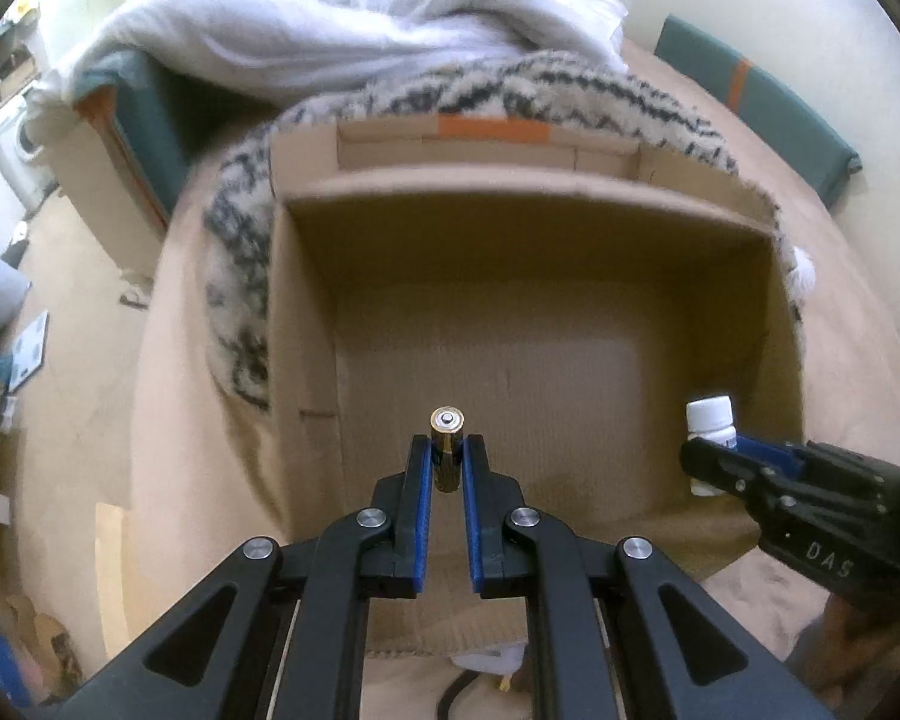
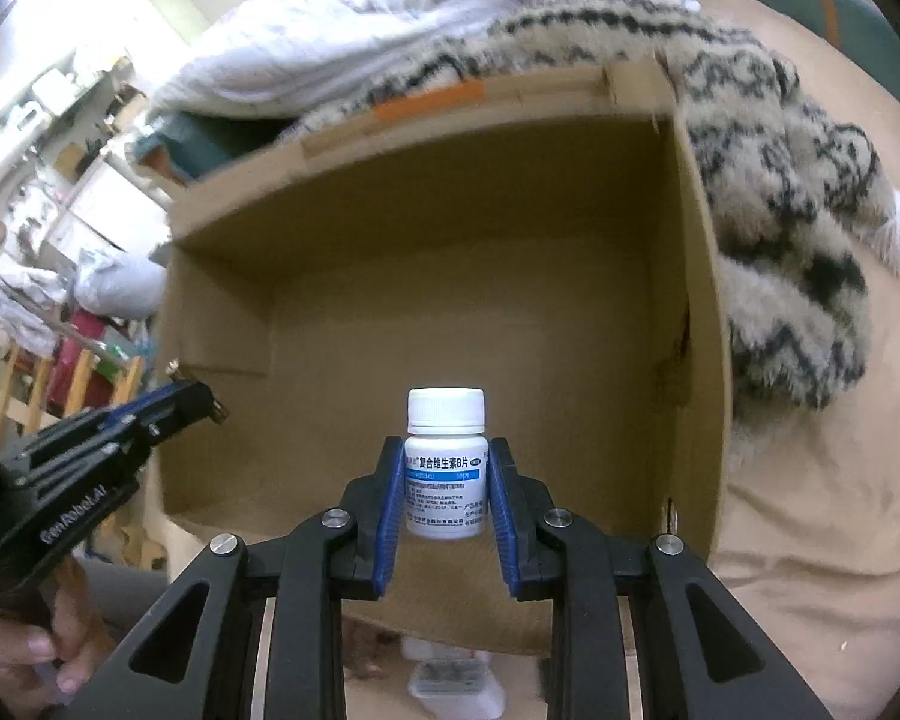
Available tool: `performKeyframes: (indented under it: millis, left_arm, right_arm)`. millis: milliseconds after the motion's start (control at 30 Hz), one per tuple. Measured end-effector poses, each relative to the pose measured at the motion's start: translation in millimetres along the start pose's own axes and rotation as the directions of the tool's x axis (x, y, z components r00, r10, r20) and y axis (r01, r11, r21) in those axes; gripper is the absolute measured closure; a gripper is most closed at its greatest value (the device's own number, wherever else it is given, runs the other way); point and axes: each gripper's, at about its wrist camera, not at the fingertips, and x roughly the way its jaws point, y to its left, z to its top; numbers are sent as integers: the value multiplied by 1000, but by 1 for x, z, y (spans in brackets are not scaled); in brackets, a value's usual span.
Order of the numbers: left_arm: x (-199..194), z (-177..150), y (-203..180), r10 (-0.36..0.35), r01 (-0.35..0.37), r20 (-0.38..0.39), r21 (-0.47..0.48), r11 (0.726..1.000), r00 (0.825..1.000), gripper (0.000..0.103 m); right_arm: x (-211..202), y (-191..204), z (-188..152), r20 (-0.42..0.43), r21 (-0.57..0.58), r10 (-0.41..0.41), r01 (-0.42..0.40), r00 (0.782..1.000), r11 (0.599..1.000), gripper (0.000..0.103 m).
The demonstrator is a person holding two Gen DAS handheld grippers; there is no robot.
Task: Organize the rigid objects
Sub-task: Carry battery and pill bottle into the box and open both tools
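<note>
My left gripper (image 1: pixel 448 450) is shut on a gold and black battery (image 1: pixel 447 451), held upright above the open cardboard box (image 1: pixel 510 222). My right gripper (image 2: pixel 447 456) is shut on a white pill bottle (image 2: pixel 446 468) with a blue label and white cap, held upright over the box (image 2: pixel 450 192). The bottle also shows in the left wrist view (image 1: pixel 712 420), at the box's right side, with the right gripper (image 1: pixel 714 462) around it. The left gripper also shows in the right wrist view (image 2: pixel 201 402), at the box's left side. The box interior looks bare.
A fuzzy black-and-cream patterned throw (image 2: pixel 780 228) lies behind and right of the box, under a white blanket (image 1: pixel 342 18). All rest on a tan bedcover (image 1: pixel 174 408). A green cushion (image 1: pixel 750 102) lies at the far right. A small clear container (image 2: pixel 456 684) lies below the box's near edge.
</note>
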Motion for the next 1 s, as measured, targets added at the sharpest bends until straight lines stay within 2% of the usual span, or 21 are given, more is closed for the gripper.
performKeyframes:
  millis: [200, 500, 1000]
  left_arm:
    - [18, -8, -2, 46, -46, -15, 29, 999, 999, 94]
    - [26, -11, 9, 54, -54, -40, -16, 998, 998, 94]
    - [33, -13, 12, 55, -56, -64, -26, 998, 996, 94]
  right_arm:
    - [11, 2, 2, -9, -21, -19, 19, 1000, 1000, 74]
    - [23, -1, 2, -46, -19, -50, 50, 998, 999, 74]
    - [29, 1, 4, -58, -28, -68, 66, 996, 997, 74]
